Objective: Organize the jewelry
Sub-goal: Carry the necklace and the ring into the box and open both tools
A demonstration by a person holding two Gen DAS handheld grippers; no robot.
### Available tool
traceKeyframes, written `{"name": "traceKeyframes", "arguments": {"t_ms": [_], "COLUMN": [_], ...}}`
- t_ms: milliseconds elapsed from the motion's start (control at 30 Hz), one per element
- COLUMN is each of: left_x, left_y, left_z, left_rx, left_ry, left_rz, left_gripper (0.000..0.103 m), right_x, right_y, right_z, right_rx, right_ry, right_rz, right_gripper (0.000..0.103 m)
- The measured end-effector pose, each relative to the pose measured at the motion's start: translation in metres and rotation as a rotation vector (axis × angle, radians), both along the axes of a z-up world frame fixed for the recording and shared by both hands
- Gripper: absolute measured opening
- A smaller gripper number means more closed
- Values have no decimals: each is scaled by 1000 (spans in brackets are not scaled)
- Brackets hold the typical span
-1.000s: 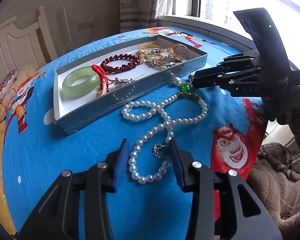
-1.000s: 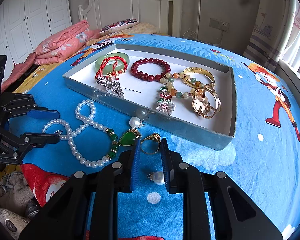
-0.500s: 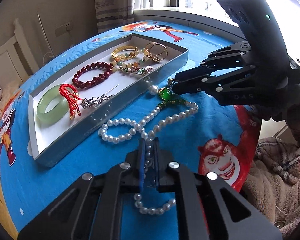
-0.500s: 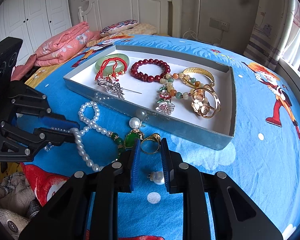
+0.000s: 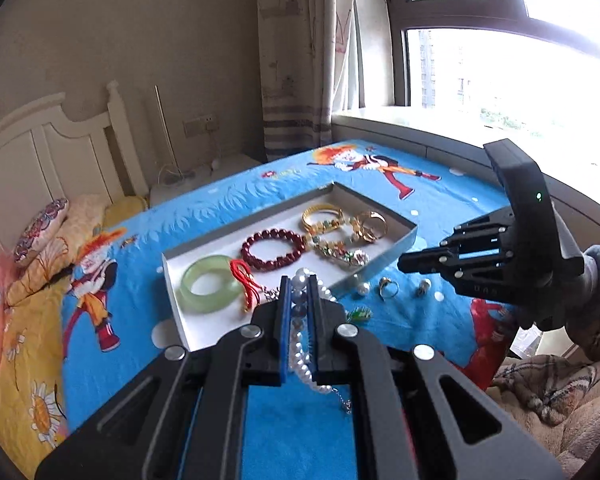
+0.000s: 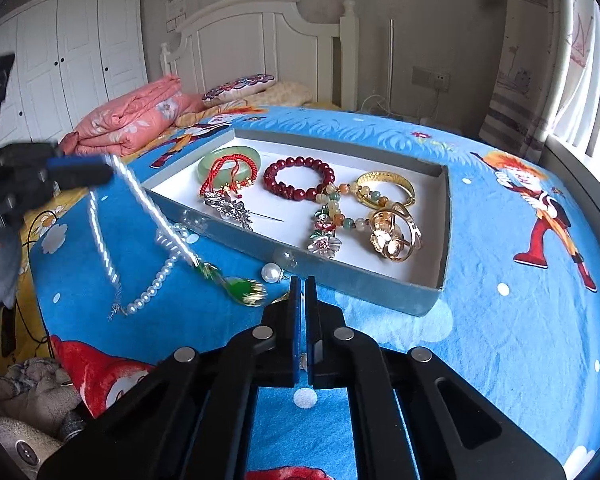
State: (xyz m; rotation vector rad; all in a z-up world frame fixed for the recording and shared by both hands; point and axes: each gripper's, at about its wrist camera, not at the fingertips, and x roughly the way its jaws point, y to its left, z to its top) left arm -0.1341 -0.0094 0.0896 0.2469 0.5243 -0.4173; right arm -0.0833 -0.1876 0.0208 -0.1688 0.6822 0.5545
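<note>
Left tongs [image 5: 299, 286] clamped on pearl necklace [image 5: 302, 354]; strand lifted off bed [image 6: 500, 340], hanging from tips, green pendant [image 6: 240, 289] end trailing on blue bedspread. Right tongs [image 6: 299, 285] nearly closed; whether they grip anything, cannot tell. Tray [image 6: 388, 286] just ahead of both tongs, holding jade bangle [image 5: 209, 284], red bead bracelet [image 5: 273, 248], gold pieces. Gold ring [image 5: 388, 287] and loose pearl [image 5: 363, 288] on bedspread between tray and right tongs.

Motion blurs the pearl necklace [image 6: 140, 216] in the right wrist view, and the right gripper [image 6: 302, 292] hides the gold ring.
</note>
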Motion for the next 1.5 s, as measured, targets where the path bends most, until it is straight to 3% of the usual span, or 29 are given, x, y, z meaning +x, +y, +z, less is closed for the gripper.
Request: {"name": "traceKeyframes", "arguments": {"t_ms": [167, 233, 300, 367, 400, 533, 567, 600, 667, 733, 1167, 1500], "left_x": [-3, -5, -11, -13, -14, -16, -16, -16, -17, -17, -8, 38], "left_y": [0, 1, 2, 2, 2, 5, 5, 4, 3, 1, -10, -17], "left_z": [16, 21, 28, 35, 39, 54, 58, 61, 69, 76, 126, 145], "left_rx": [-1, -6, -8, -1, 2, -10, -12, -13, -10, -4, 9, 24], "left_ry": [-44, -58, -72, -89, -98, -127, -134, -139, -154, -167, -265, -253], "left_rz": [8, 12, 12, 11, 12, 10, 12, 11, 12, 9, -4, 25], "left_gripper": [7, 7, 7, 7, 7, 7, 7, 7, 7, 7, 7, 7], "right_x": [8, 11, 13, 14, 14, 15, 14, 13, 10, 8, -1, 15], "right_y": [3, 7, 13, 18, 19, 27, 29, 29, 30, 28, 17, 32], "right_z": [-4, -8, -13, -15, -15, -19, -19, -19, -18, -15, 16, 25], "right_rx": [-13, -26, -60, -83, -87, -129, -135, -138, -150, -137, -73, -98], "right_ry": [64, 98, 118, 122, 119, 123, 119, 114, 98, 81, 8, -24], "right_rz": [-3, -5, -4, 5, 8, 23, 28, 33, 28, 21, 4, 16], "right_gripper": [6, 12, 31, 43, 44, 43, 39, 21, 20, 6, 7, 7]}}
